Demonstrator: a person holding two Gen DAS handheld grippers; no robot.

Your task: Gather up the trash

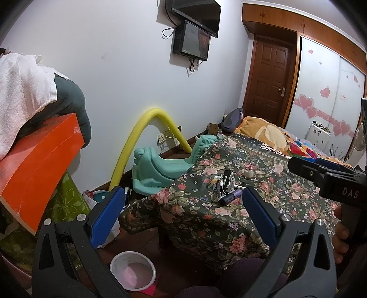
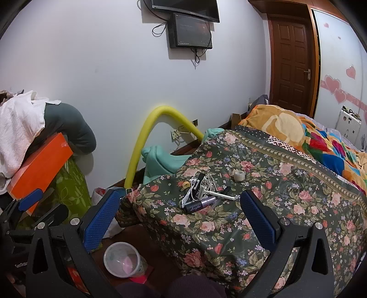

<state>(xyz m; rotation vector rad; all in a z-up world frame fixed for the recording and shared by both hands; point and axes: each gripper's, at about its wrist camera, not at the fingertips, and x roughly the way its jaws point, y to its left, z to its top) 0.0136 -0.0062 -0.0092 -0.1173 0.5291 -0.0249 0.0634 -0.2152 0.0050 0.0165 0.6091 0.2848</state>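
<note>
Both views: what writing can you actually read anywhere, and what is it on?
"DAS": on the right gripper body.
"GenRobo", cut off: on the left gripper body.
Cursive word on the purple tube: too small to read.
Monitor brand strip: blurred.

We cannot make out single pieces in the tangled heap of small items (image 2: 201, 192) on the floral cloth (image 2: 263, 206). The cloth hides whatever it covers, and the upper screen (image 2: 183, 8) is cut off at the frame's top edge.
</note>
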